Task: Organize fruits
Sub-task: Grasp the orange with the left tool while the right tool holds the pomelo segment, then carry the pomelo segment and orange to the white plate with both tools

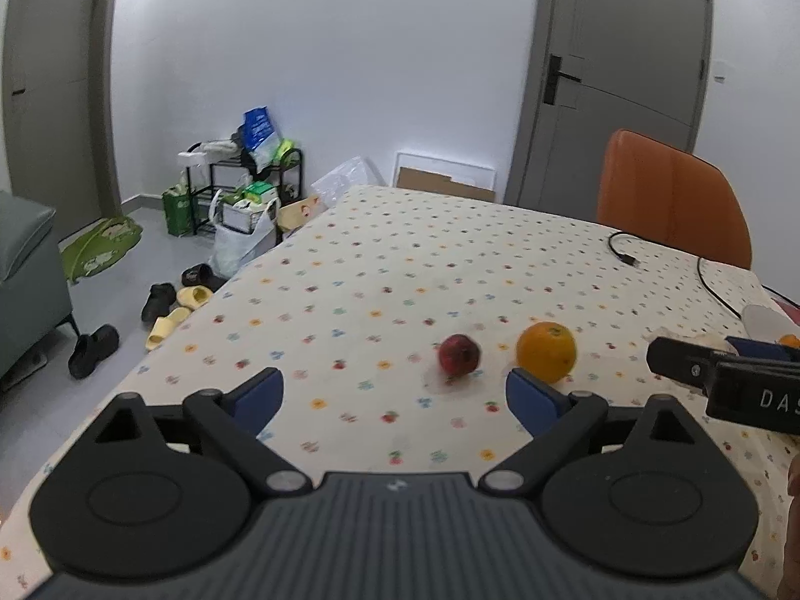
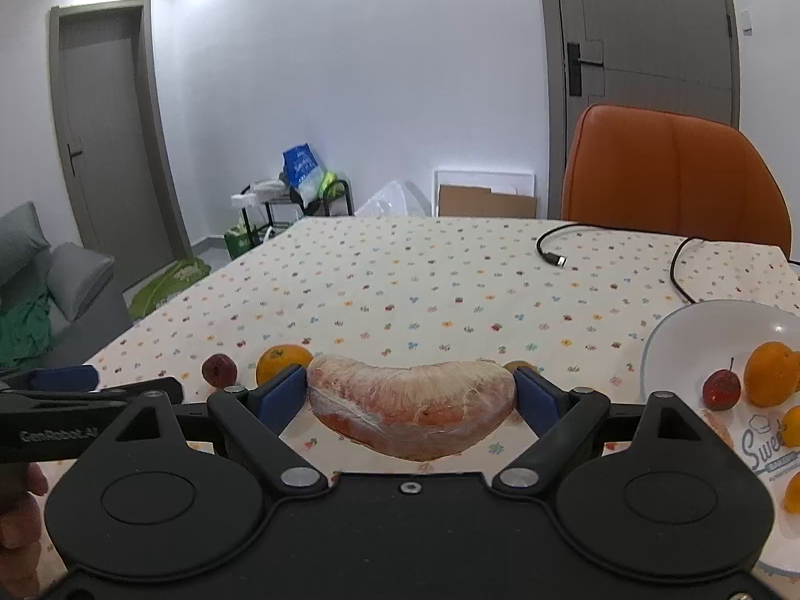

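the right gripper [image 2: 411, 395] is clamping a wrapped pomelo wedge [image 2: 411, 410] beside the part-filled bowl [image 2: 665, 335]; the left gripper [image 1: 395, 395] is gaping empty near the loose orange [image 1: 546, 351] and small red fruit [image 1: 459, 354].

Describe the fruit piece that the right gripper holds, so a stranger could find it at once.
On the flower-print table, left of the white bowl, the right gripper is shut on a curved pomelo wedge. It is pink-orange, wrapped in clear film, and crescent-shaped, unlike the round orange and small red fruit behind it.
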The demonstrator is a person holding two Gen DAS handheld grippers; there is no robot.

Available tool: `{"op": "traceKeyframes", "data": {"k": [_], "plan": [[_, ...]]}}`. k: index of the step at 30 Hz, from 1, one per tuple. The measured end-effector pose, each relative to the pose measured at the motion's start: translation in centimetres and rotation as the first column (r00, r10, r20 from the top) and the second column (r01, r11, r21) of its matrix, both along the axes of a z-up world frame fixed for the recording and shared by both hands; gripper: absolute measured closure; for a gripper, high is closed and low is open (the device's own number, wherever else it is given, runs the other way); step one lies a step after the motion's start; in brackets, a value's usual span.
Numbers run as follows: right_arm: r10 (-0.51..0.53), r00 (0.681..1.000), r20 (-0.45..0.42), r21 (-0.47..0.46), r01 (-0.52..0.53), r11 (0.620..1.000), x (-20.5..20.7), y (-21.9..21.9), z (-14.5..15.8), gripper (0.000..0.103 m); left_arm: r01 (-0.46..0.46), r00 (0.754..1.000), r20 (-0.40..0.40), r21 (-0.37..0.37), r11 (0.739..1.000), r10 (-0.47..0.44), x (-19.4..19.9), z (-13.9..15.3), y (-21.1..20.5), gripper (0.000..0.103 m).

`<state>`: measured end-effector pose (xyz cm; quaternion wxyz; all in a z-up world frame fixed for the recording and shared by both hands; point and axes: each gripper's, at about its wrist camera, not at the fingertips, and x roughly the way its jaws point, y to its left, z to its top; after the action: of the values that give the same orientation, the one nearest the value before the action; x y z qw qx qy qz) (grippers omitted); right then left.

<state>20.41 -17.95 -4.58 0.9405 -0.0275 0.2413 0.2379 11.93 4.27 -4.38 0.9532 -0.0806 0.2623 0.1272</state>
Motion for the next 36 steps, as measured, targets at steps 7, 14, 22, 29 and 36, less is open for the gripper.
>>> {"op": "traceKeyframes", "data": {"k": [7,14,22,29,36], "plan": [[0.014,0.999,0.041,0.030,-0.015,0.999,-0.5,-1.2,0.7,0.017,0.053,0.999,0.006,0.034,0.998,-0.053,1.1,0.1,-1.7,0.024],[-0.027,0.999,0.033,0.056,0.025,0.998,0.1,-2.8,1.1,0.017,0.100,0.995,0.018,0.022,0.995,-0.100,2.2,-0.1,-3.0,0.037],[-0.063,0.998,0.024,0.052,0.062,0.997,0.5,-4.1,1.2,0.017,0.147,0.989,0.017,0.016,0.989,-0.147,3.7,-0.5,-4.4,0.045],[-0.088,0.995,0.036,0.056,0.086,0.995,0.8,-4.9,1.3,0.017,0.168,0.986,-0.011,0.011,0.986,-0.168,5.2,-1.0,-5.2,0.048],[-0.127,0.991,0.040,0.063,0.124,0.990,0.9,-5.7,1.6,0.017,0.167,0.984,-0.057,-0.006,0.986,-0.167,6.5,-1.4,-5.8,0.068]]}}
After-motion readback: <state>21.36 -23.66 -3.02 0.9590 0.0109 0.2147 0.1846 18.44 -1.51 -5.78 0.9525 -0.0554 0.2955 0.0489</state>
